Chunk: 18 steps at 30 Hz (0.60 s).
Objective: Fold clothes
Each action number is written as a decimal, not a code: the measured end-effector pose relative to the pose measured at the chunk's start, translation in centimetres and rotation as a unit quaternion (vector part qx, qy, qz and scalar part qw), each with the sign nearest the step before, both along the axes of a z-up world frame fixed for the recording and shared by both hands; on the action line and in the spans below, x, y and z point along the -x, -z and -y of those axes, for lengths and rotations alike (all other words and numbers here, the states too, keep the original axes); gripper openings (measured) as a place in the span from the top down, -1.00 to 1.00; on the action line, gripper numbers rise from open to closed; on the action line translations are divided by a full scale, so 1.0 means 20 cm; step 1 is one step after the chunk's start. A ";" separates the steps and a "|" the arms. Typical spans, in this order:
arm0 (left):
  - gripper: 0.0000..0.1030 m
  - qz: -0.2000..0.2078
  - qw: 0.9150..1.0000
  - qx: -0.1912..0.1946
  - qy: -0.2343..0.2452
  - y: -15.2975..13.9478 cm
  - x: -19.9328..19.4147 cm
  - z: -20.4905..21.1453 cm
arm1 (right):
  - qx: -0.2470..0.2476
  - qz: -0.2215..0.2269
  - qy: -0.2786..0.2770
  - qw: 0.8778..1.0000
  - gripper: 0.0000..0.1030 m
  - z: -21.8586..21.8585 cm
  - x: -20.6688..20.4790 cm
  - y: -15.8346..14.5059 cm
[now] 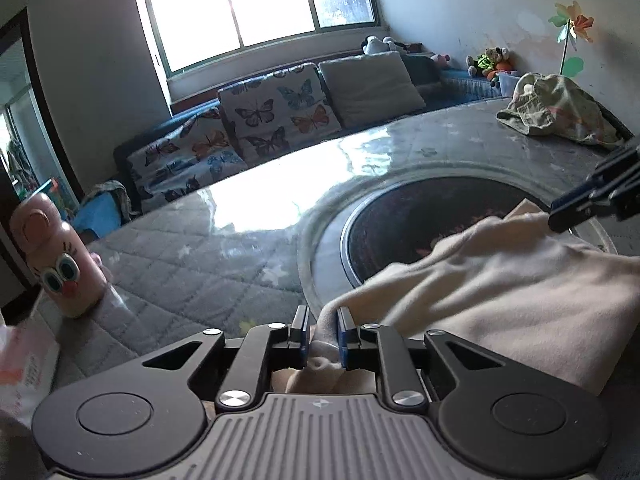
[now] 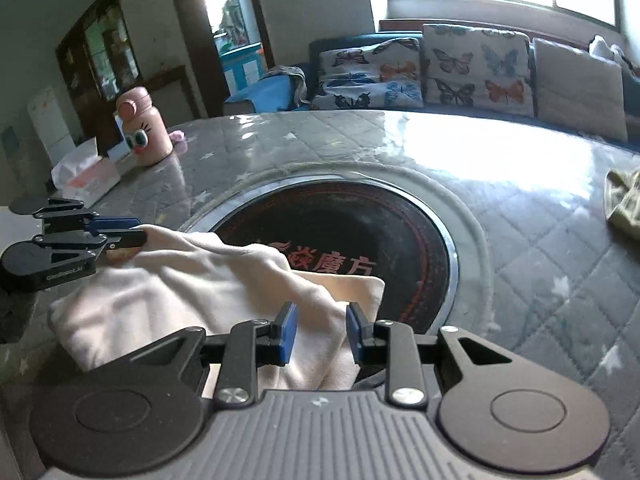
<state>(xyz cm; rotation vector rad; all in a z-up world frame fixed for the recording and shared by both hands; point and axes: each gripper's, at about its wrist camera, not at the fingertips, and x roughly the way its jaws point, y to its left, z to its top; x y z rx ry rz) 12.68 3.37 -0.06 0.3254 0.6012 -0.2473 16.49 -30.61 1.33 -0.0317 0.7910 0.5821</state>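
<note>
So the cream garment (image 2: 192, 280) is lying at the near edge of the bench (image 2: 520, 240), partly draped over the dark round hotplate (image 2: 360, 232) set in the middle of it. One layer looks already folded flat underneath, with a looser layer bunched on top.

The left tongs (image 1: 323, 328) are pinched down on a gathered bit of the cream fabric, you can see it squeezed between the blue pads. The right tongs (image 2: 322, 328) have cloth running between them, but there's a visible gap at the pads, so I'd call them partly open and not really gripping. Seen from the left side, their tips sit right at the cloth's far corner.

My read on the fabric: soft, light, fleecy-looking stuff, totally floppy, so it'll sag and wrinkle wherever it isn't held. Best bet is grabbing at corners or along a hem and keeping it taut between both tongs, otherwise the fold goes crooked. The bench cover looks glossy, so the cloth may slide.

There's another olive garment (image 1: 560, 108) heaped at the far right corner, and a pink bottle (image 2: 146, 128) near the left edge.
</note>
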 end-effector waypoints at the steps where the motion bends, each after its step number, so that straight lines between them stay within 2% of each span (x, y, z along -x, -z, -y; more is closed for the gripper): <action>1: 0.67 0.002 1.000 -0.004 -0.001 0.00 -0.01 0.00 | -0.004 -0.002 0.004 1.000 0.48 0.00 0.00 0.01; 5: 0.67 -0.006 1.000 -0.010 -0.003 0.01 -0.03 0.00 | 0.009 0.003 0.022 1.000 0.48 -0.01 0.00 0.04; 10: 0.67 -0.006 1.000 -0.013 -0.008 0.02 -0.05 0.00 | 0.002 -0.006 0.031 0.999 0.50 0.01 0.00 0.07; 12: 0.67 -0.001 1.000 -0.014 -0.012 0.01 -0.05 -0.01 | 0.013 0.009 0.036 0.999 0.87 0.00 0.01 0.07; 18: 0.67 0.003 1.000 -0.022 -0.022 0.02 -0.08 -0.03 | 0.054 0.067 0.031 0.996 0.91 -0.06 0.05 0.01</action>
